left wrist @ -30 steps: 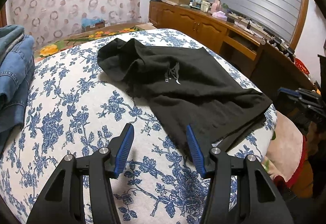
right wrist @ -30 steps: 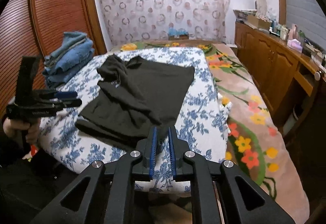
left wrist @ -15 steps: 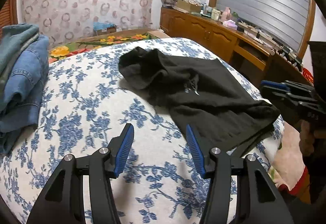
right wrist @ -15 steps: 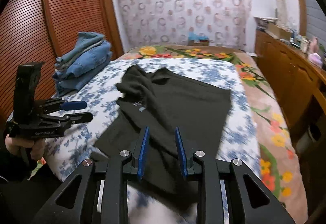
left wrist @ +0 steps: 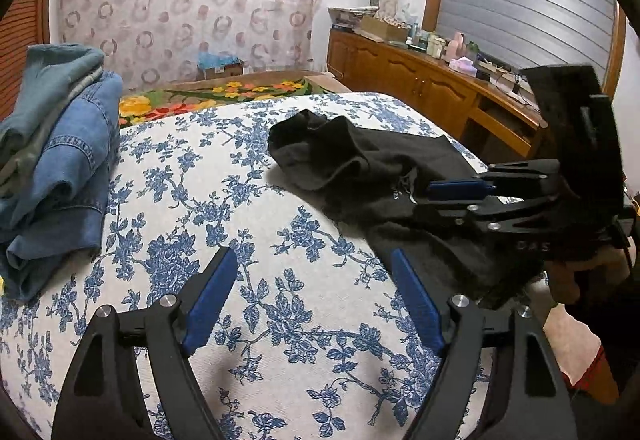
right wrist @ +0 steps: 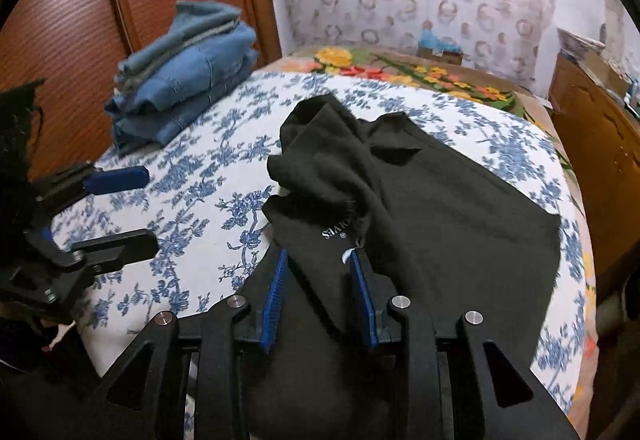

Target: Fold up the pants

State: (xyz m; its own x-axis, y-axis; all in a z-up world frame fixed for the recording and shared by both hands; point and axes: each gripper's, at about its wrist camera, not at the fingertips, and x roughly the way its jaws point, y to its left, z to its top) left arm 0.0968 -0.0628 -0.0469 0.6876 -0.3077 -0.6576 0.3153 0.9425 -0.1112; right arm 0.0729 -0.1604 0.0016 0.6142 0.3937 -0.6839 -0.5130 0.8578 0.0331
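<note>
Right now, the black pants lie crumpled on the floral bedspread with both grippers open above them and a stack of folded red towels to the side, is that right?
One detail is off: the stack beside the black pants is folded blue denim, not red towels, as the right wrist view shows. The rest holds: pants crumpled on the floral bedspread, left gripper and right gripper both open.

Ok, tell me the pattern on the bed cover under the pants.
Blue flowers on white bed cover, clearest in the left wrist view.

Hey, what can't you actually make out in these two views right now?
- Black pants: near end hidden under the right tool, right wrist view.
- Printed logo: too small to read, left wrist view.
- Folded jeans: cut off by the left edge, left wrist view.
</note>
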